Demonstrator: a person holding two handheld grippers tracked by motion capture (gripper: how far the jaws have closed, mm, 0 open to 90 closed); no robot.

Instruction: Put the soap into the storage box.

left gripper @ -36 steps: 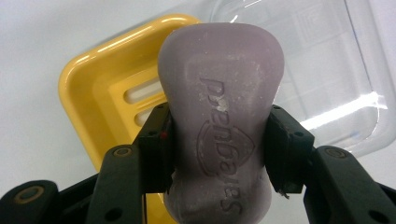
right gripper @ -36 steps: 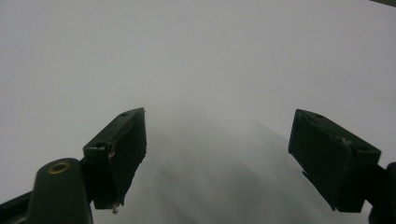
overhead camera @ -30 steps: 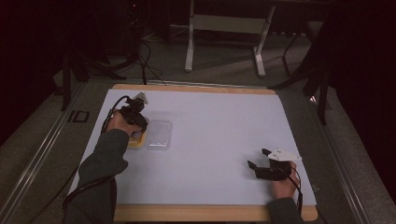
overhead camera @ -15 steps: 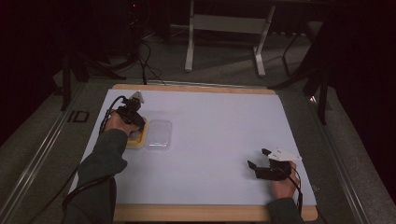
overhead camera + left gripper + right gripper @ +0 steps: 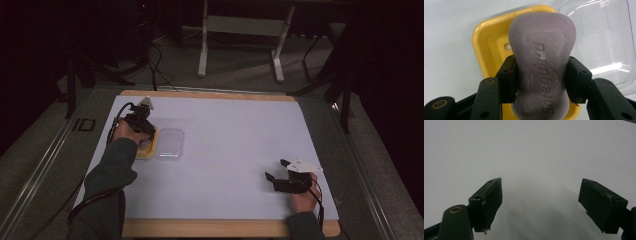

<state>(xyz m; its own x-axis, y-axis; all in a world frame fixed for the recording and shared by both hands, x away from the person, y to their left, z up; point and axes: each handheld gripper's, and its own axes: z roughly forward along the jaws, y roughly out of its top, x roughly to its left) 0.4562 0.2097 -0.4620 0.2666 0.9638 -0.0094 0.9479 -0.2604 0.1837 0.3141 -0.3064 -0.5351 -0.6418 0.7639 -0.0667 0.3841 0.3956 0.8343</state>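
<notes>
Nothing has shifted this past second: the left gripper [image 5: 540, 82] stays clamped on the purple soap [image 5: 541, 65] above the yellow dish [image 5: 484, 42], clear lid [image 5: 599, 37] beside; right gripper [image 5: 549, 205] idles, fingers apart.

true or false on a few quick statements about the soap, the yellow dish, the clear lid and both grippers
1. The left gripper is clamped on the purple soap bar. True.
2. The soap is over the yellow dish. True.
3. The clear lid covers the yellow dish. False: it lies beside the dish on the white table sheet.
4. The right gripper holds the lid. False: its jaws are open with nothing between them.
5. The soap bar is green. False: it is purple.
</notes>
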